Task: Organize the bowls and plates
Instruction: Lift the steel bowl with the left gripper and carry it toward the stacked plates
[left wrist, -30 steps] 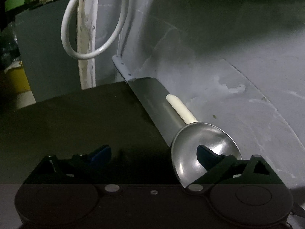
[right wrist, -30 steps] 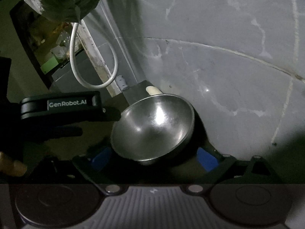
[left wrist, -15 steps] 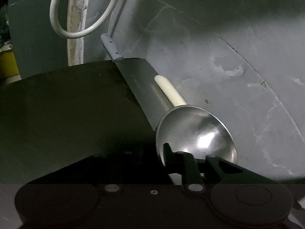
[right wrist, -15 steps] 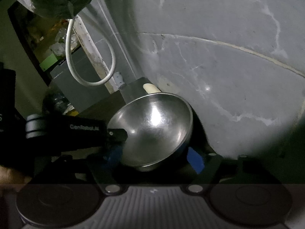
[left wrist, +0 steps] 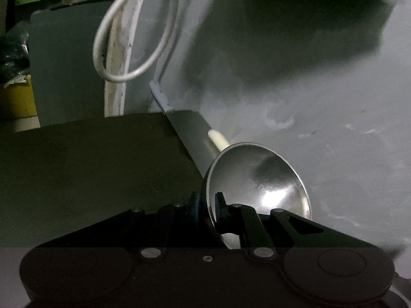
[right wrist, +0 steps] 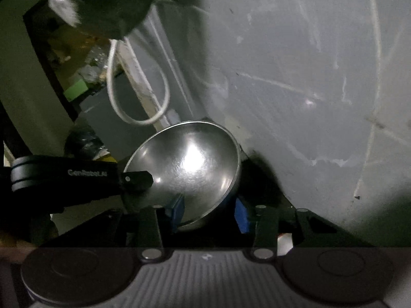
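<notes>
1. Both grippers are at one shiny steel bowl (right wrist: 190,164), and I see it from each side.
2. My left gripper (left wrist: 206,205) is pinched tight on the bowl's rim. One finger is outside the bowl and the other finger (left wrist: 221,205) is inside it.
3. In the right wrist view, the left gripper (right wrist: 136,179) comes in from the left side, and its black tip sits on the bowl's near-left rim.
4. My right gripper (right wrist: 209,210) has a blue pad (right wrist: 177,209) on one side of the bowl's round bottom and a blue pad on the other side. The pads look very close to the bowl, but I cannot tell if they press on it or just sit beside it.
5. I see the bowl (left wrist: 259,187) tipped up on its side, with its open mouth turned toward the cameras.
6. It sits at the far right edge of a dark tabletop (left wrist: 90,166), close to a gray wall (left wrist: 321,128).
7. Behind the bowl a cream-colored handle (left wrist: 218,140) pokes out along a gray strip (left wrist: 190,133).
8. A white cable (left wrist: 123,51) hangs in a loop on the wall behind the table.
9. Far to the left I see something yellow (left wrist: 15,97), but it is too dark to say what it is.
</notes>
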